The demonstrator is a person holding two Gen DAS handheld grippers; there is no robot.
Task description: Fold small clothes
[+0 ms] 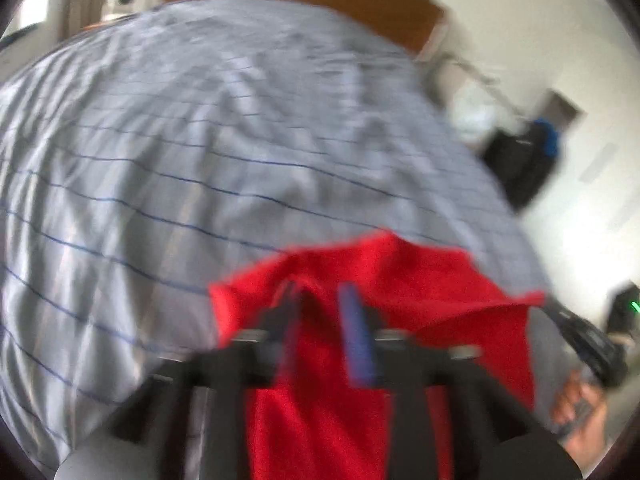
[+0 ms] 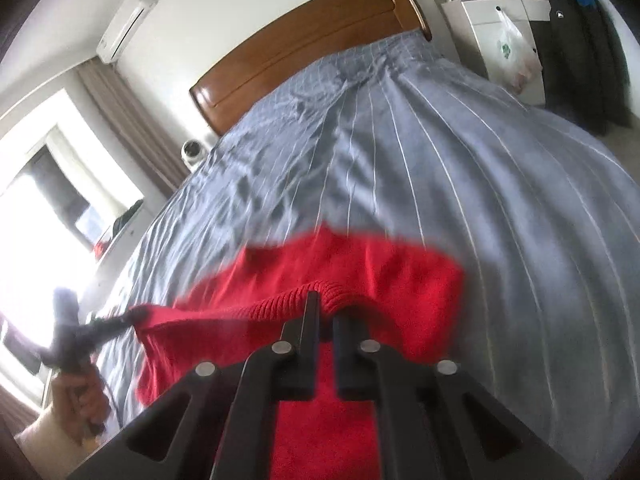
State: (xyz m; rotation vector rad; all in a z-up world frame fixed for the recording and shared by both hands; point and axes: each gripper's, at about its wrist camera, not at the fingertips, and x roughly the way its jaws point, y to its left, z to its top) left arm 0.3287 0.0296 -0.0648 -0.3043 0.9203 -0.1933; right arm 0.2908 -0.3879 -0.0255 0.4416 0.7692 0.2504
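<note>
A red knit garment (image 2: 360,268) hangs above the grey striped bed (image 2: 460,168), held by both grippers along its ribbed edge. My right gripper (image 2: 326,304) is shut on the ribbed hem, cloth bunched between its fingers. My left gripper (image 1: 320,300) is shut on another part of the red garment (image 1: 420,280), which drapes over and below its fingers. The left wrist view is blurred. In the right wrist view the left gripper (image 2: 132,316) pinches the garment's far left corner. In the left wrist view the right gripper (image 1: 560,312) holds the right corner.
A wooden headboard (image 2: 312,36) stands at the far end of the bed. A white cabinet (image 2: 492,24) with a plastic bag and dark coats (image 2: 580,52) is at the right. A window (image 2: 44,200) and small white device (image 2: 192,152) are at the left.
</note>
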